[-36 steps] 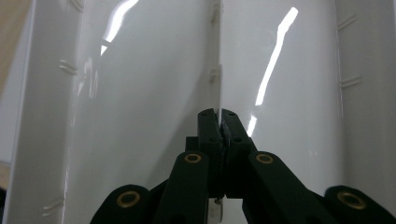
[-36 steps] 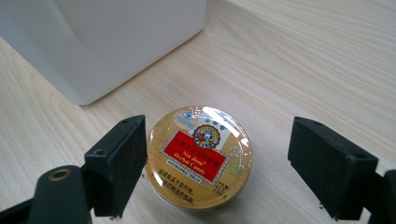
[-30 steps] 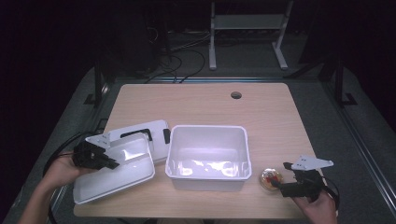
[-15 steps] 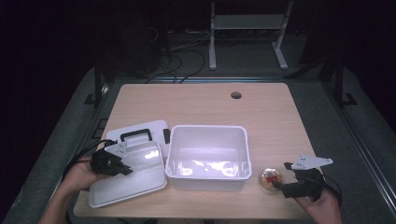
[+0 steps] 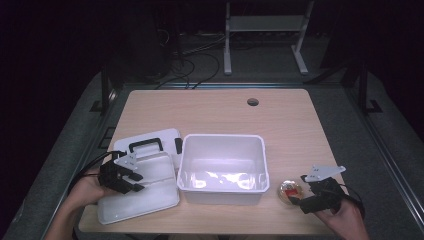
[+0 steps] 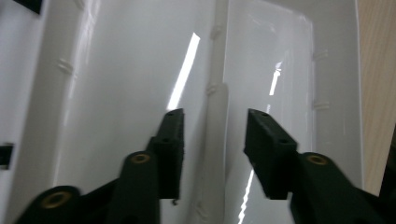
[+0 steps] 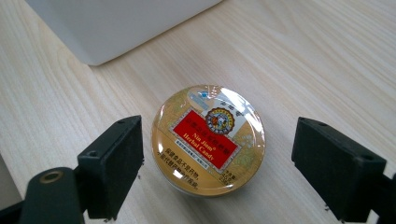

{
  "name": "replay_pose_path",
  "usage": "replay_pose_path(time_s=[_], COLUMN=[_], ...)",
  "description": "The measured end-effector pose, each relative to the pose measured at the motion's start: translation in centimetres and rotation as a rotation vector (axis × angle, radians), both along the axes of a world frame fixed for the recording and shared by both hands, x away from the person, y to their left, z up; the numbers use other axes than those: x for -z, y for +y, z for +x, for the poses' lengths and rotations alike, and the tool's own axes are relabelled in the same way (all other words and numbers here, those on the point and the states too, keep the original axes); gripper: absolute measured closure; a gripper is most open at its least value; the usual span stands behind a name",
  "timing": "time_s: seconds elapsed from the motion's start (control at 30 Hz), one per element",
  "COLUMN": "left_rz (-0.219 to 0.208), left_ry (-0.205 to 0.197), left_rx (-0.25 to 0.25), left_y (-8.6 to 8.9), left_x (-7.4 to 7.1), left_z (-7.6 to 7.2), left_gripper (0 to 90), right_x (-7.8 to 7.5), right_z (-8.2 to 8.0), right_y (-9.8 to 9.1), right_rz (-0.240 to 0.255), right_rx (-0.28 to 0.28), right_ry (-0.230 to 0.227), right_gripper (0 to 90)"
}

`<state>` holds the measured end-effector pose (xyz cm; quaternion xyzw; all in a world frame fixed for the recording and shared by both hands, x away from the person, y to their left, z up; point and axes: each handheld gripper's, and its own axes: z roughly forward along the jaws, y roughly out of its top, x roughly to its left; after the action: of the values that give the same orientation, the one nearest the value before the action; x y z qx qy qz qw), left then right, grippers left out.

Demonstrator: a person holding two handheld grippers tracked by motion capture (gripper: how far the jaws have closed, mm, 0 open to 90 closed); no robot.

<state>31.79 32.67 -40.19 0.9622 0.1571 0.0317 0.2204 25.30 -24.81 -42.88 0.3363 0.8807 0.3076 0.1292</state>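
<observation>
Hovering left gripper (image 5: 131, 176) over white lid (image 5: 150, 192) left of the bin (image 5: 222, 187), jaws just been opening, partway apart, lid's raised ridge between them, pads off it | right gripper (image 7: 217, 165) spread wide, straddling round candy tin (image 7: 208, 138) flat on the surface (image 5: 220, 115), not touching.

White bin (image 5: 222, 165), white lid (image 5: 145, 187); gold/red tin (image 7: 208, 138).

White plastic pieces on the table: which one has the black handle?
The flat white plastic lid left of the deep white plastic bin; the black carry handle sits on its top. The bin has none.
</observation>
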Motion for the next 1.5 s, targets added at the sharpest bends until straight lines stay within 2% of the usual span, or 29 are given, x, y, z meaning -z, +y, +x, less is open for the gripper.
replay_pose_path(time_s=[0.03,0.1,0.13,0.17,0.3,0.4,0.47,0.6,0.73,0.8,0.9,1.0,1.27,1.37,1.5], left_rz=[-0.019,-0.030,-0.038,-0.049,-0.082,-0.092,-0.119,-0.133,-0.143,-0.135,-0.156,-0.158,-0.167,-0.168,-0.172], left_ry=[-0.004,-0.015,-0.023,-0.026,-0.048,-0.057,-0.057,-0.072,-0.073,-0.069,-0.067,-0.069,-0.066,-0.064,-0.064], left_rx=[-0.002,-0.005,-0.011,-0.016,-0.025,-0.029,-0.036,-0.044,-0.054,-0.056,-0.065,-0.066,-0.068,-0.064,-0.070], left_y=[-0.2,-0.3,-0.4,-0.5,-1.1,-1.4,-1.5,-1.8,-2.0,-2.0,-1.8,-1.5,-1.5,-1.4,-1.2], left_x=[-0.5,-0.6,-0.8,-1.0,-1.6,-2.0,-2.3,-2.5,-2.3,-2.1,-2.0,-2.0,-1.8,-1.7,-1.7], left_z=[-0.1,-0.2,-0.3,-0.3,-0.5,-0.5,-0.3,-0.3,-0.3,-0.4,-0.4,-0.5,-0.6,-0.6,-0.6], left_gripper=[51.0,48.8,42.1,42.1,32.8,30.2,29.2,28.4,27.0,26.6,26.1,26.1,26.0,25.6,25.4], right_x=[-0.1,-0.1,-0.1,-0.1,0.5,0.7,0.9,1.2,1.4,1.4,1.5,1.6,1.7,1.4,1.0], right_z=[0.3,0.4,0.7,0.7,1.3,1.5,1.8,2.1,2.3,2.5,2.6,2.7,2.8,2.8,2.9], right_y=[0.2,0.4,0.7,0.7,1.4,1.6,1.9,2.3,2.5,2.7,2.8,3.1,3.0,2.7,2.2], right_rz=[-0.023,-0.036,-0.061,-0.061,-0.118,-0.131,-0.157,-0.198,-0.213,-0.224,-0.231,-0.246,-0.245,-0.264,-0.247], right_rx=[-0.019,-0.024,-0.034,-0.034,-0.064,-0.068,-0.078,-0.097,-0.109,-0.116,-0.119,-0.123,-0.138,-0.154,-0.154], right_ry=[0.008,0.015,0.029,0.029,0.085,0.101,0.117,0.134,0.146,0.153,0.157,0.161,0.168,0.171,0.173], right_gripper=[16.1,16.1,15.9,15.9,15.7,15.7,15.7,16.3,18.8,18.7,18.6,18.9,19.8,19.9,19.9])
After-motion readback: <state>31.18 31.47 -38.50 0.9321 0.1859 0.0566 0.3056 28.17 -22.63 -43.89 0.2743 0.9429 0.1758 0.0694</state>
